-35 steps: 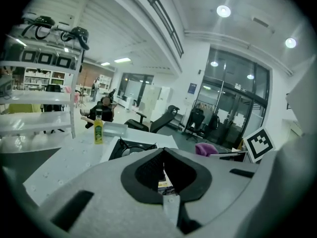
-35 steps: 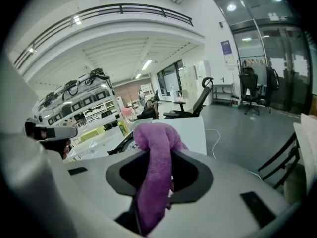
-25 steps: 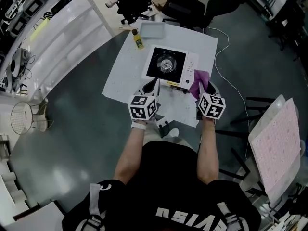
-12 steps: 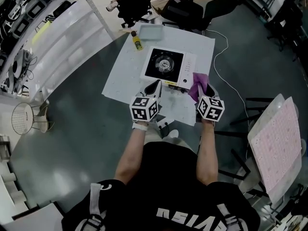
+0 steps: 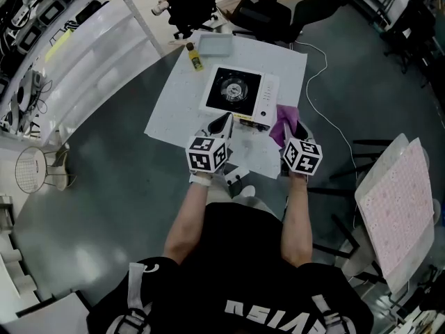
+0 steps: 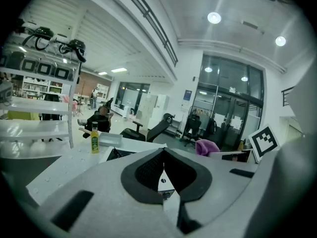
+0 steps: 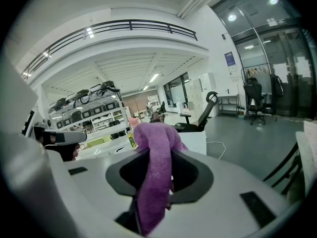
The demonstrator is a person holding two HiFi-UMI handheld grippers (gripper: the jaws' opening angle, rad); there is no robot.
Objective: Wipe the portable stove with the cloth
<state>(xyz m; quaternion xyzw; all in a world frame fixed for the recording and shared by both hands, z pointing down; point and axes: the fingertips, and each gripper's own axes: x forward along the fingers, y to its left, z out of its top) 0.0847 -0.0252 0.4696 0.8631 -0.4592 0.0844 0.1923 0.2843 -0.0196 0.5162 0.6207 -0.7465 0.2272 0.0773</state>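
Cloth drawn back from the stove

The left gripper [image 5: 222, 122], closed and empty, hovers by the stove [image 5: 233, 89] on the table [image 5: 174, 110]; the purple cloth [image 5: 284, 125], clamped in the right gripper [image 5: 290, 126], has slid toward the near right corner, probably between strokes.

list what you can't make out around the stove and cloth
- Portable stove grime: too small, head view.
- Stove top, right gripper view: blocked by purple cloth.
- Bottle label: too small, head view.
- Stove's near edge, head view: partly under left gripper.
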